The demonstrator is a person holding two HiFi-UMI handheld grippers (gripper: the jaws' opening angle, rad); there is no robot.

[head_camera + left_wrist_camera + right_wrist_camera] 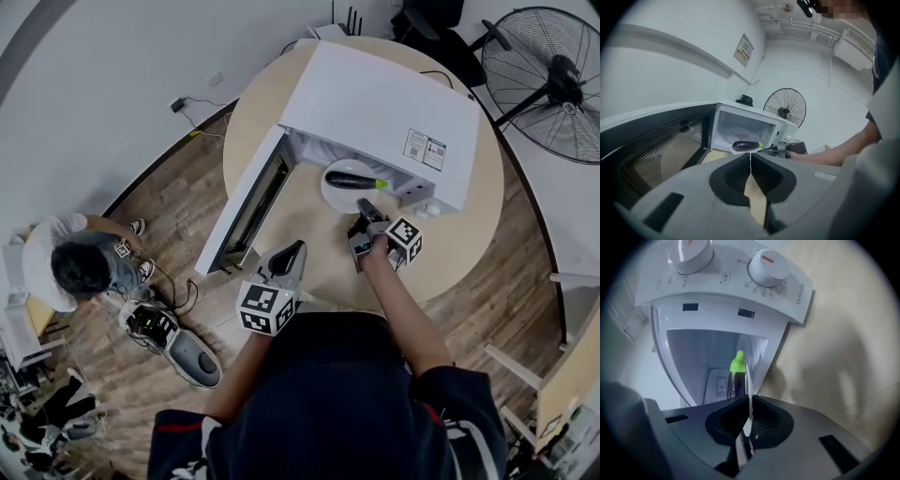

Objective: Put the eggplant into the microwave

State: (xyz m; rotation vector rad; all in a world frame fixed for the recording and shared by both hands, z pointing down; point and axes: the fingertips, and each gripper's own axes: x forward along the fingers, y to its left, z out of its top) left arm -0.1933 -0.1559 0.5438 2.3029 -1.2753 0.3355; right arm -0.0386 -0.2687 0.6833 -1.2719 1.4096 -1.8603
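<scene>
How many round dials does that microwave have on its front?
2, both on the microwave, seen in the right gripper view: first dial at the picture's top edge, second dial beside it.

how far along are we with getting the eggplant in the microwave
Done: the white microwave has its door open, and the dark purple eggplant lies on a round white plate. In hand: the right gripper is shut on the plate's rim, with the plate at the oven's mouth, only partly inside. The left gripper is shut and empty. Left: slide the plate fully in and release.
</scene>
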